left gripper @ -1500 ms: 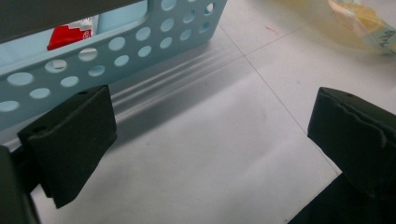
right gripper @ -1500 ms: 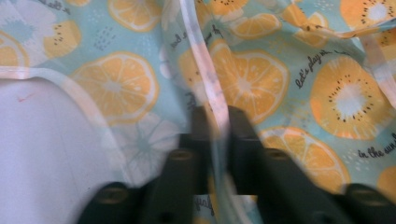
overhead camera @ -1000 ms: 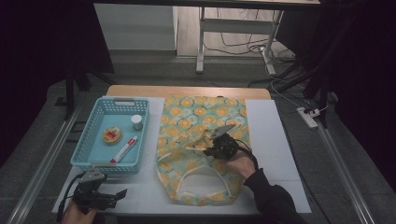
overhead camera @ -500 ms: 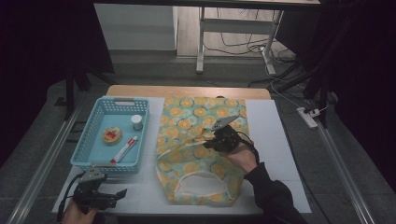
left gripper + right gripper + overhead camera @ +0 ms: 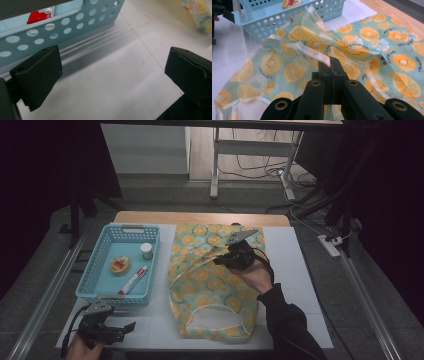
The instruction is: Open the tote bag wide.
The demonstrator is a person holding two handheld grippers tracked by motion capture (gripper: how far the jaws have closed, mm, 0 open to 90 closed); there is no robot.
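A cloth bag printed with orange slices lies flat on the white table mat. My right gripper hovers over its middle, shut on one white strap of the bag. The strap and the cloth around it are pulled up off the table. My left gripper rests at the table's front left corner beside the blue basket. Its jaws stand wide open with only the bare mat between the pads.
The blue perforated basket holds a small white jar, a round tin and a red-and-white tube. The bag's second strap loops flat near the front edge. A wooden table edge runs along the back.
My right gripper has risen and shifted toward the back of the table, drawing the strap and cloth up with it. The left gripper has stayed in place.
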